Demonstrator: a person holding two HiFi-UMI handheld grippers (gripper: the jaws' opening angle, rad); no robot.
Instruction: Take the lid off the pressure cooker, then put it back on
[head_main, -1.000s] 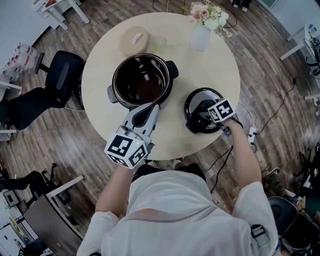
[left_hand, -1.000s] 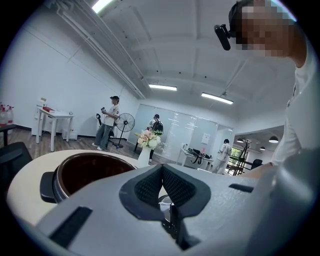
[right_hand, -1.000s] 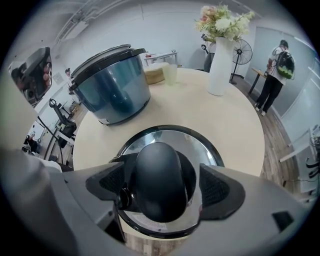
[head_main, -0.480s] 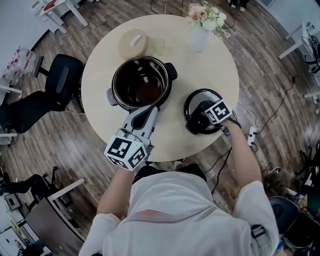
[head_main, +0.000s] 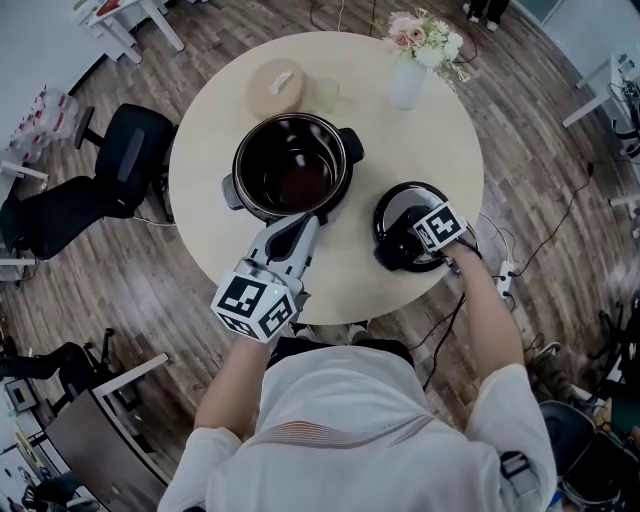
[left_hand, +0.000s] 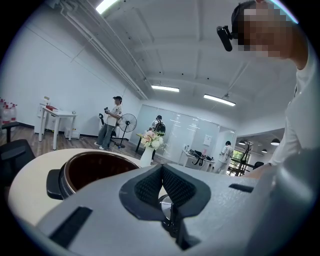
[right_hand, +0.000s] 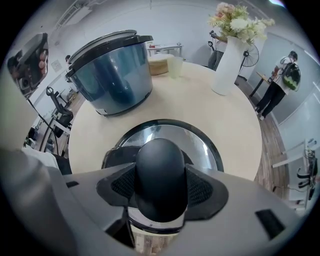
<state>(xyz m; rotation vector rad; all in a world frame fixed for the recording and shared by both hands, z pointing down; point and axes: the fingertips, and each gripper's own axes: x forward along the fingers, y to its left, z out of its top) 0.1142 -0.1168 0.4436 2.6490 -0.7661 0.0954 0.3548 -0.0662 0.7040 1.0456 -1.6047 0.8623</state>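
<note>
The pressure cooker pot stands open and empty in the middle of the round table. Its lid lies flat on the table to the pot's right. My right gripper points steeply down over the lid. Its jaws have just been closing and now press both sides of the lid's black knob. The lid's shiny rim shows around the knob, with the blue pot behind it. My left gripper is shut and empty at the pot's near rim. In the left gripper view the pads meet beside the pot.
A white vase of flowers stands at the table's far right edge. A round beige container and a small cup sit behind the pot. A black office chair is left of the table. Cables lie on the floor at the right.
The right gripper's marker cube has tilted a little over the lid. The left gripper holds its place by the pot.
</note>
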